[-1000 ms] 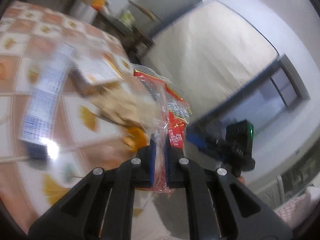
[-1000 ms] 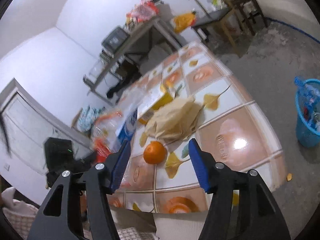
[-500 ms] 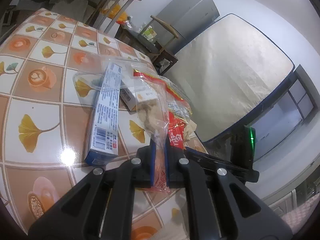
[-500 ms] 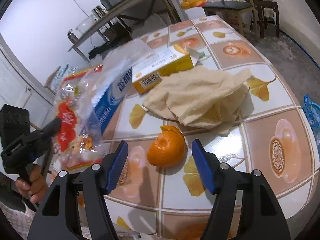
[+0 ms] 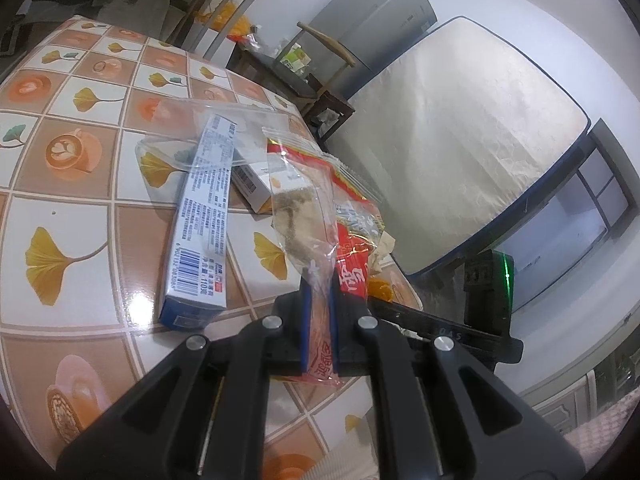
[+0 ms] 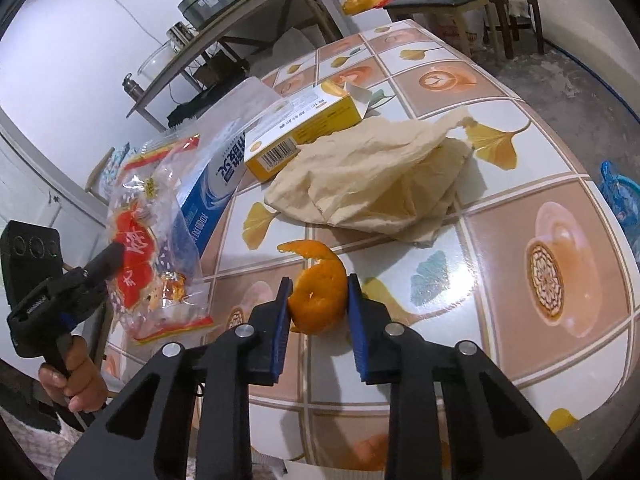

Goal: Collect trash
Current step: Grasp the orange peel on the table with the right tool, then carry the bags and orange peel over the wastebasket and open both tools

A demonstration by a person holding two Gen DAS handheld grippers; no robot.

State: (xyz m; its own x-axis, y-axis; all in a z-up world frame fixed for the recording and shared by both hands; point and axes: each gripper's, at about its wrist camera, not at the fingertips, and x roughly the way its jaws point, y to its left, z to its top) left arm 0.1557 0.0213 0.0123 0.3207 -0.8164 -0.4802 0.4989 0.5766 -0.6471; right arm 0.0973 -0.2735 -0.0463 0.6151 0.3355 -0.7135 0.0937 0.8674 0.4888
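My left gripper [image 5: 319,280] is shut on a clear plastic bag with red print [image 5: 312,216], held just above the table's near edge; the right wrist view shows this bag [image 6: 156,248] hanging from it at the left. An orange peel [image 6: 318,300] lies on the tiled tablecloth [image 6: 540,240] between the blue pads of my right gripper [image 6: 319,286]. Its jaws are closing and both pads touch the peel. A crumpled beige paper [image 6: 372,176] lies just beyond the peel. Behind the paper are a yellow box [image 6: 304,128] and a long blue toothpaste box [image 5: 204,216].
A clear plastic container [image 5: 208,120] lies behind the boxes. A blue basket [image 6: 624,200] stands on the floor at the right. Chairs, a metal table with clutter and an upright mattress stand beyond the table. A hand [image 6: 76,380] grips the left tool's handle.
My right gripper came down over the orange peel and its jaws narrowed from wide apart to touching the peel. The left gripper kept its hold on the bag and shifted slightly.
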